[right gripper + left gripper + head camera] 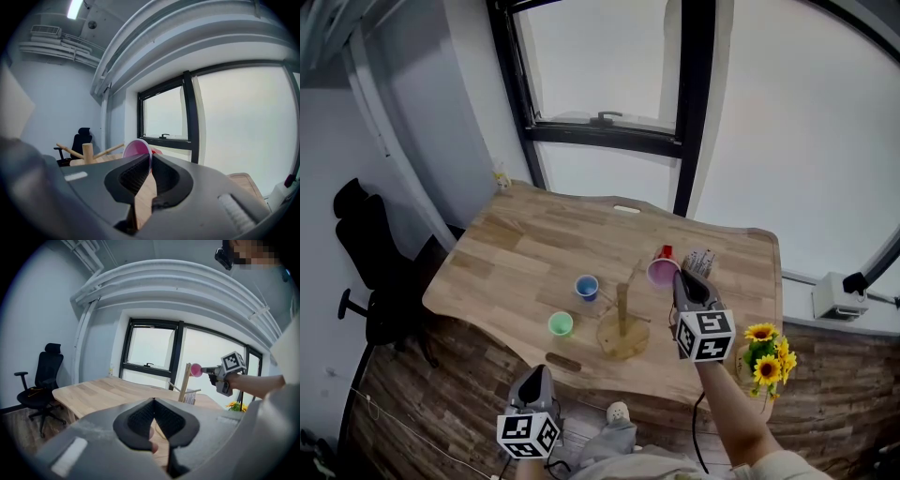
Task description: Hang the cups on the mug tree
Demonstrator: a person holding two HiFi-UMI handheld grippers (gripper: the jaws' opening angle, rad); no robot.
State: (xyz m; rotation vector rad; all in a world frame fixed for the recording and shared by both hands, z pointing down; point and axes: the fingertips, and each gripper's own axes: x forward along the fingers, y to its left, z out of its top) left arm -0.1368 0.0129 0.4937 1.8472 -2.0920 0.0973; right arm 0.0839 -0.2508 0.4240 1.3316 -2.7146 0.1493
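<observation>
Nearest to us, the left gripper (537,371) hangs low, on our side of the mug tree (622,321) and off the near edge of the table (516,244). Its jaws are pressed together on nothing. We judge it is parked there to leave the tree free. Our right gripper (678,277) is just right of the tree's top, jaws nipped tight on the rim of the pink cup (662,272), which is tipped on its side in the air beside the upper pegs. Pinching the wall, we think, leaves the handle free to slip over a peg, though we can't make the handle out. Left of the tree, the blue cup (587,287) and green cup (561,324) stand upright on the table, and a red cup (666,252) sits just beyond it. A white card (700,260) past the tree carries print too small to read. The grippers' cubes show only square markers.
</observation>
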